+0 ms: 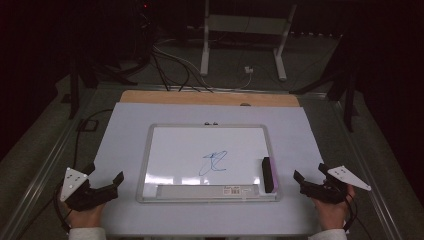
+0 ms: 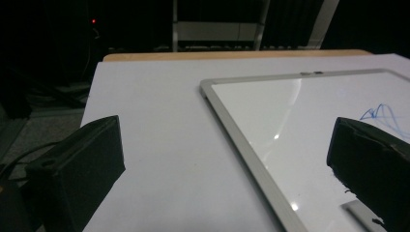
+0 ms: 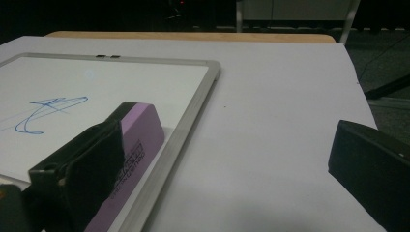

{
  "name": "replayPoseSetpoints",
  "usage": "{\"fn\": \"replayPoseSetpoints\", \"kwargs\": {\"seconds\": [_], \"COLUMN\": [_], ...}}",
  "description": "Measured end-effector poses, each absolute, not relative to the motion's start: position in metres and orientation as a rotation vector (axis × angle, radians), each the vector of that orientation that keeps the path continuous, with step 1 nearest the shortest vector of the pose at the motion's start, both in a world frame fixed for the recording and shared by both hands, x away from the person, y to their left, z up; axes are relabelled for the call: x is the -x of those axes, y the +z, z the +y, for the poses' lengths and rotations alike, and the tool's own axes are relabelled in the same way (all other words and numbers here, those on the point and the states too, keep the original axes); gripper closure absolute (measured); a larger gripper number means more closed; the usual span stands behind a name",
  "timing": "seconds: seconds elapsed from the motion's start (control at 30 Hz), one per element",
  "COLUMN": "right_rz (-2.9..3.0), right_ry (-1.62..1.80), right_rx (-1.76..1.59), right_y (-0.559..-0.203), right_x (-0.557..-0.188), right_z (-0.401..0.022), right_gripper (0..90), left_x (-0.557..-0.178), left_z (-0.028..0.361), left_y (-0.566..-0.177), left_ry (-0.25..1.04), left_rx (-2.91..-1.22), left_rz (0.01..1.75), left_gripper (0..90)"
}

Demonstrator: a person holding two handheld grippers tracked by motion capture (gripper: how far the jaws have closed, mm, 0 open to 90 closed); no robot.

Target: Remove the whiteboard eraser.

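- Both tools rest at the desk's near edge in the high view: left tool [image 1: 102, 186] and right tool [image 1: 309, 181], jaws spread, empty, flanking the whiteboard [image 1: 150, 150].
- Left gripper view: spread jaws frame the whiteboard's left frame.
- Right gripper view: eraser [image 3: 138, 140] lies on the whiteboard's right edge just past the tool, likely parked for wiping the blue scribble [image 3: 46, 113].

Both grippers black, two blocky matte jaws each. Left gripper [image 1: 105, 186] and right gripper [image 1: 307, 181] each carry a pale grey three-cornered plate with small dark screw dots. Black cables trail off both. White sleeve cuffs on both hands.
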State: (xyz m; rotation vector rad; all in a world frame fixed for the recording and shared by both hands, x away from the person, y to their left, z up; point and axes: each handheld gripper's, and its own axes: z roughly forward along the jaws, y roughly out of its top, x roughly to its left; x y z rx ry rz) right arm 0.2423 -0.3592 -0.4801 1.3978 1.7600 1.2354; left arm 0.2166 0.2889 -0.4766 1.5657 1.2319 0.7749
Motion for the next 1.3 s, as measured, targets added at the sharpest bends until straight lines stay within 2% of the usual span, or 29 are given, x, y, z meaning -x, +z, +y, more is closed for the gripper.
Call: {"fn": "replayPoseSetpoints", "kwargs": {"seconds": [0.63, 1.3], "right_rz": [1.778, 1.954], "right_ry": [1.290, 1.268], "right_rx": [-1.430, -1.446], "right_y": [-0.461, -0.462], "right_x": [-0.244, -0.264], "right_z": [-0.354, -0.313], "right_gripper": [0.0, 0.0], "left_x": [-0.217, -0.219], "left_z": [0.286, 0.282], "left_y": [-0.479, -0.484], "left_ry": [0.796, 0.797], "left_rx": [-1.587, -1.621], "left_rz": [1.246, 1.254], "left_gripper": [0.8, 0.8]}}
